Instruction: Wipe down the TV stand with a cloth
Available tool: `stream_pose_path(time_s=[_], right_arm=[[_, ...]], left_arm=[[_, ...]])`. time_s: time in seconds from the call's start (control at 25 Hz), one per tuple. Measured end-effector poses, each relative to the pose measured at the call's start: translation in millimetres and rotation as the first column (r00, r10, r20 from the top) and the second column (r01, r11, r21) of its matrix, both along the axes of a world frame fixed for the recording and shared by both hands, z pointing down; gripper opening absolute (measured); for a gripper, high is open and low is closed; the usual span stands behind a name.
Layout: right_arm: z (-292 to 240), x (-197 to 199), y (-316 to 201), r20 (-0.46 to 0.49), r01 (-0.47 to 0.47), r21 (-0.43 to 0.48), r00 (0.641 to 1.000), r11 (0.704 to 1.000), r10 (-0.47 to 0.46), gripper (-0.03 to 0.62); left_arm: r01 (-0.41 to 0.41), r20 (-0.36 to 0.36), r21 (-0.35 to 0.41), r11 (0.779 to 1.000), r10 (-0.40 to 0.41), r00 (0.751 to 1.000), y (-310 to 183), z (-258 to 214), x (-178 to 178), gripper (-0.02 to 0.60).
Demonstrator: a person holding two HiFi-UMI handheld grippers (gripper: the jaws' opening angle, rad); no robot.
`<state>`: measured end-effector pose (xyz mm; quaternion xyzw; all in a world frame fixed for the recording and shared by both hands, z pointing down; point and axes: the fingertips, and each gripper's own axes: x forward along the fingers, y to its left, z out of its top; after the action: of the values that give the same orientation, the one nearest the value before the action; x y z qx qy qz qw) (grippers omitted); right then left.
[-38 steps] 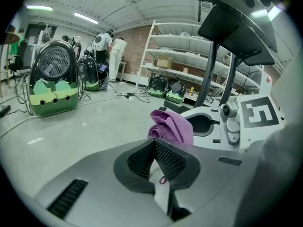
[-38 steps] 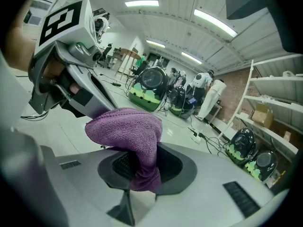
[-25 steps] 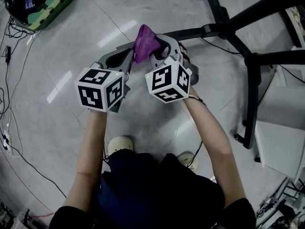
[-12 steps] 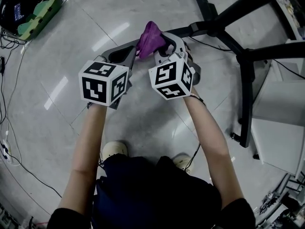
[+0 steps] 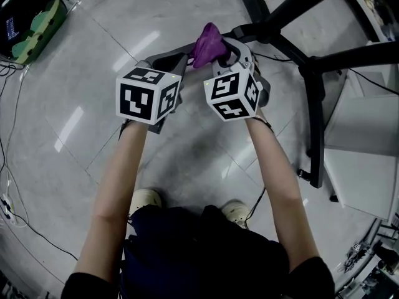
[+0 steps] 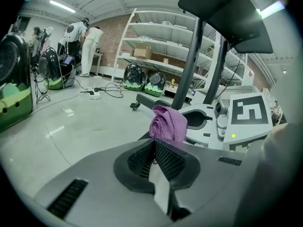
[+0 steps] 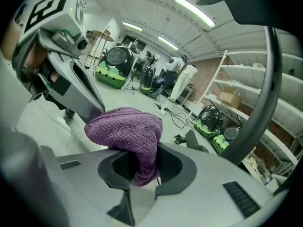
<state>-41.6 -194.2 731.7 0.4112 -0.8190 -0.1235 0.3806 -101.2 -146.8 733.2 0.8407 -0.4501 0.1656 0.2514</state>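
A purple cloth (image 5: 207, 41) is bunched up and pinched in my right gripper (image 5: 219, 52), which is shut on it; in the right gripper view the cloth (image 7: 125, 126) bulges above the closed jaws of the right gripper (image 7: 142, 163). My left gripper (image 5: 181, 58) is held just left of it, tips nearly meeting the cloth (image 6: 168, 123). The left gripper (image 6: 154, 144) has its pads pressed together with nothing between them. The black TV stand (image 5: 312, 64), with wheeled legs and a slanted post (image 6: 189, 65), stands ahead and to the right.
A white cabinet (image 5: 365, 161) stands at the right beside the stand's leg. Green and black machines (image 5: 25, 17) sit at the far left, with cables (image 5: 9, 185) on the floor. White shelving (image 6: 156, 41) and a person (image 6: 87, 39) are in the background.
Both grippers have moved forward and slightly right, closer to the stand's legs. The cloth stays pinched in the right gripper; the left stays shut beside it.
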Motion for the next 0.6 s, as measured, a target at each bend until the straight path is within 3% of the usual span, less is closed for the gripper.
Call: stream_pose_path(time_s=[0.4,0.6], right_arm=[[2.0,29.2,-20.0,-0.049,-0.065,0.004,0.997,0.998,0.066,0.098],[1.0,30.6,-23.0,-0.101,-0.042,0.025,0.994,0.999,0.045,0.098]], left_arm=[[-0.060,0.026,0.001,0.998,0.060,0.998,-24.0,2.3,39.7,0.006],[-0.068,0.019,-0.007,0.998,0.068,0.998,-31.9,3.1,48.7,0.006]])
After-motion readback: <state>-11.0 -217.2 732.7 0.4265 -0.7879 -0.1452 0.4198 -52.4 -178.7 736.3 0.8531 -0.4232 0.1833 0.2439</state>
